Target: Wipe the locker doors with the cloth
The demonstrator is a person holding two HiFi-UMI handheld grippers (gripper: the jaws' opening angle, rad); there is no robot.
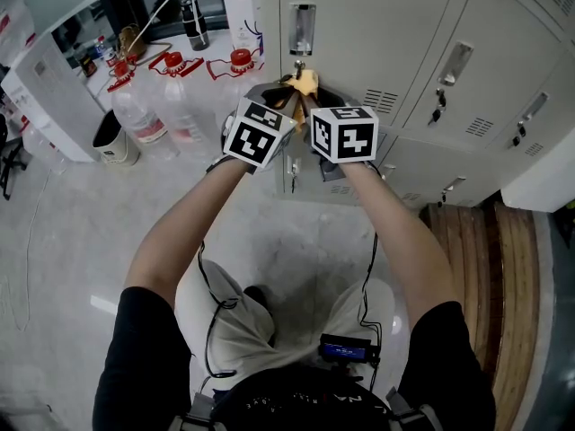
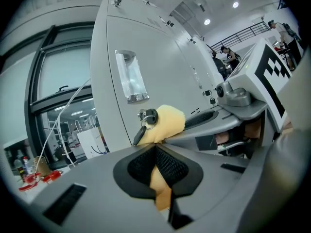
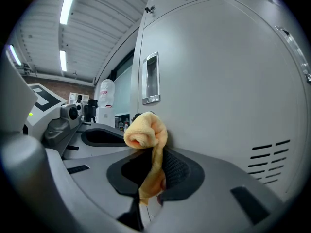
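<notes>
The person stands facing a bank of grey lockers [image 1: 422, 25], both arms stretched forward, the two claws side by side and nearly touching at the leftmost upper locker door [image 1: 359, 16].

Left claw [image 1: 286, 95]: closed; its own view shows the black ribbed pads [image 2: 170, 166] shut together on a strip of the yellow cloth [image 2: 163, 123], which runs up out of the jaws into a bunched wad.

Right claw [image 1: 313, 101]: closed; in its own view the pads [image 3: 177, 171] pinch a hanging tail of the same cloth [image 3: 146, 130], and the rolled end stands above the jaws.

Cloth position: held between both claws, bunched up against the face of the door [image 3: 218, 81]; below the recessed metal handle [image 2: 130, 76]; just beside the lock [image 2: 148, 115], from which a key with a dark head [image 2: 139, 135] hangs; vent slots [image 3: 269, 154] lie further right on the same door.

Surroundings: neighbouring locker doors to the right also carry keys [image 1: 437, 106]; clear water bottles with red caps [image 1: 139, 110] stand left of the lockers; a dark cup with a white wrap [image 1: 112, 140] stands near them.
</notes>
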